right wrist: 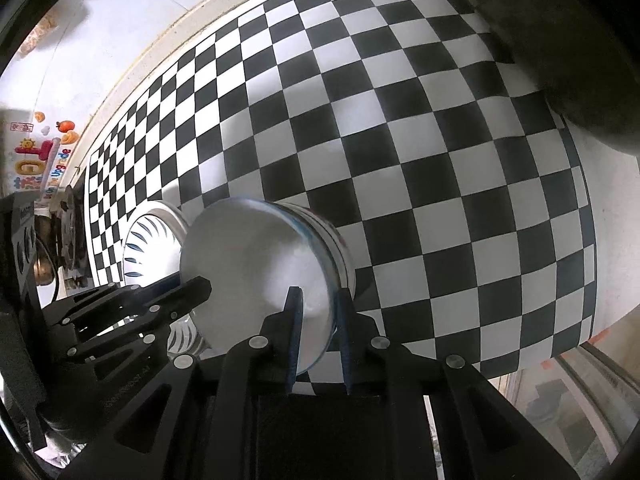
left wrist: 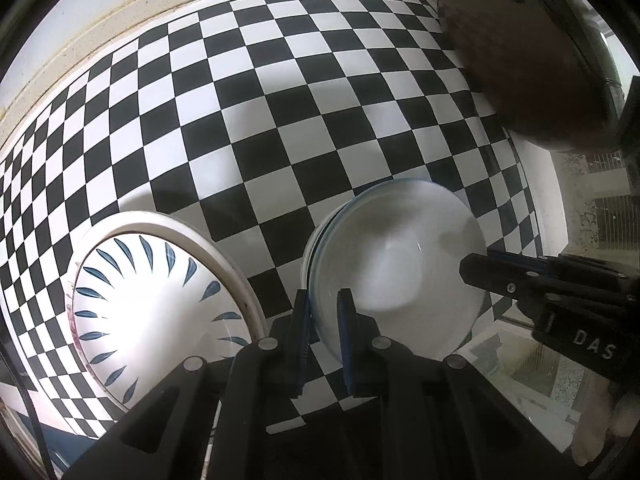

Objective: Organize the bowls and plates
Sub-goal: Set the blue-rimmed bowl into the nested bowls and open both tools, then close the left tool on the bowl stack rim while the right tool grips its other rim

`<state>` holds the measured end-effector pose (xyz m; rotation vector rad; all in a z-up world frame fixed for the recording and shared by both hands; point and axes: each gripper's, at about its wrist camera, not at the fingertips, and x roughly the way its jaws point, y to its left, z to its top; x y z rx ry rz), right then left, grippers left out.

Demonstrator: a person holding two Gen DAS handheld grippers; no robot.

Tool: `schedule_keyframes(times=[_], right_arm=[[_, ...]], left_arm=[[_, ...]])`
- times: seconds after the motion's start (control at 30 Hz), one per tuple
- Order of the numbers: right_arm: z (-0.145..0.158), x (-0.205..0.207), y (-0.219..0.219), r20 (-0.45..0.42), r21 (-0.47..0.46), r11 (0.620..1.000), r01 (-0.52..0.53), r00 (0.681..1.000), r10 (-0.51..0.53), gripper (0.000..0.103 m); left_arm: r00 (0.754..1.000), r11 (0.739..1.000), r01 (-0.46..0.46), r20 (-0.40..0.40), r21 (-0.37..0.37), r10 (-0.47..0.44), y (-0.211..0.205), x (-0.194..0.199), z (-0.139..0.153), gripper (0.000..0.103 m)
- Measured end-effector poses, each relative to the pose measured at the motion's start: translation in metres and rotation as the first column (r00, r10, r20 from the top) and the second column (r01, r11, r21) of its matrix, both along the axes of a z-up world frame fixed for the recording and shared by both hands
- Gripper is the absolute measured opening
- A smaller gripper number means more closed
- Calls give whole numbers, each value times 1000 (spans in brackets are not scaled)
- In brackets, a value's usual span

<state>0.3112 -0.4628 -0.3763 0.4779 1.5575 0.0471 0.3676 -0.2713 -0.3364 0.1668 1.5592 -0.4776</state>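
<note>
Checkered table (left wrist: 304, 92) carries a blue-petal bowl (left wrist: 156, 304), with a white bowl (left wrist: 400, 264) just beside it, stacked on others. Left gripper (left wrist: 324, 320) clenches its near rim; right gripper (right wrist: 318, 324) straddles the opposite rim, seemingly gripping it, probably sharing the load for a level lift or set-down.

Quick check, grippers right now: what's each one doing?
Left gripper: shut on the rim of the white bowl.
Right gripper: shut on the same bowl's opposite rim.
</note>
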Motion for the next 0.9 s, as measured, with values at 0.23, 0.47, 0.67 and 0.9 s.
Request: schedule_keyframes(times=[0.23,0.47,0.67,0.9], right_arm=[[-3,-2,6,-5,-43,999,-14,1000,14,18],[38,-12,14,77,-148,988,-35,996,47,18],[91,-32,23,163,-196,980,-38,984,70,19],[145,-58,30,237,-230,973,-20,969,76,19]], left_arm=[[999,1000,-4,35,9,3,0,-3,11,12],[993,1000,-10,114,2,10,7,-16,53,12],[985,1000,-24,171,-21,27,19,-30,95,13],[974,999,-21,225,-41,29,28,-47,135,13]])
